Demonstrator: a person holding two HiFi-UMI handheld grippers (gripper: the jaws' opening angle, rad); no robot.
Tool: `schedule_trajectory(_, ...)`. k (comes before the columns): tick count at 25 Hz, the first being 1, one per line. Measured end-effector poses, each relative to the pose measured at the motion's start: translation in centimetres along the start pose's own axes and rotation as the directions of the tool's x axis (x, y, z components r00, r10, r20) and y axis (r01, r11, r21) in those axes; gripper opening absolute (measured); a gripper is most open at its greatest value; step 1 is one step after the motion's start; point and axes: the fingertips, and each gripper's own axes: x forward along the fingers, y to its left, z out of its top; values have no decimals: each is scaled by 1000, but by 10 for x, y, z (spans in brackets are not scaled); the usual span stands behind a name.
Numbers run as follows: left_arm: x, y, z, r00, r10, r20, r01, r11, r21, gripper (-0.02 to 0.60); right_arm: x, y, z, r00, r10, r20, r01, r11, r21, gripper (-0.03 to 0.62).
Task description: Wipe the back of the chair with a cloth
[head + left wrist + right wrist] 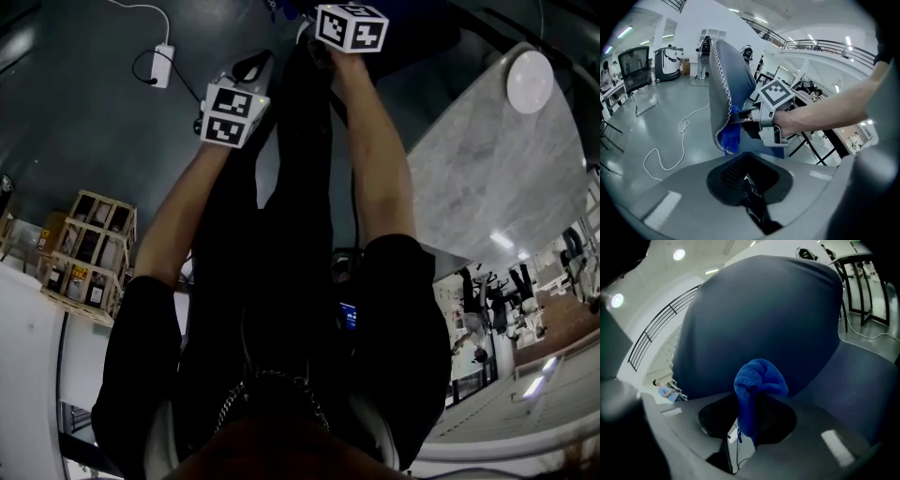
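Right gripper view, unlike head view, shows cloth [757,394] in right tool [748,422].

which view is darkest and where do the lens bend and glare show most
Head view is darkest: the person's black clothing swallows detail, only the marker cubes stand out. Left gripper view is brightest, with black corners and railings bowed by the wide lens. Right gripper view: the chair back fills it dimly, the cloth is clear, ceiling lights flare at upper left.

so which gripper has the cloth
The right gripper: its jaws pinch the bunched blue terry cloth; the left gripper holds no cloth.
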Motion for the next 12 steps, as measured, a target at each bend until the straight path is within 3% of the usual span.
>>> schedule_trajectory(2,-7,-2,2,1000,4,14,-4,1000,-1,9,-15,7,-2,1000,-24,5,24,999,-22,97)
schedule_trajectory(7,-34,-6,10,998,15,54,-16,1000,20,11,-56,25,-5,985,-166,47,170,981,-98,97)
schedule_trajectory(12,-76,-8,24,991,23,129,-28,999,42,9,-101,84,6,958,-239,160,267,947,-179,97)
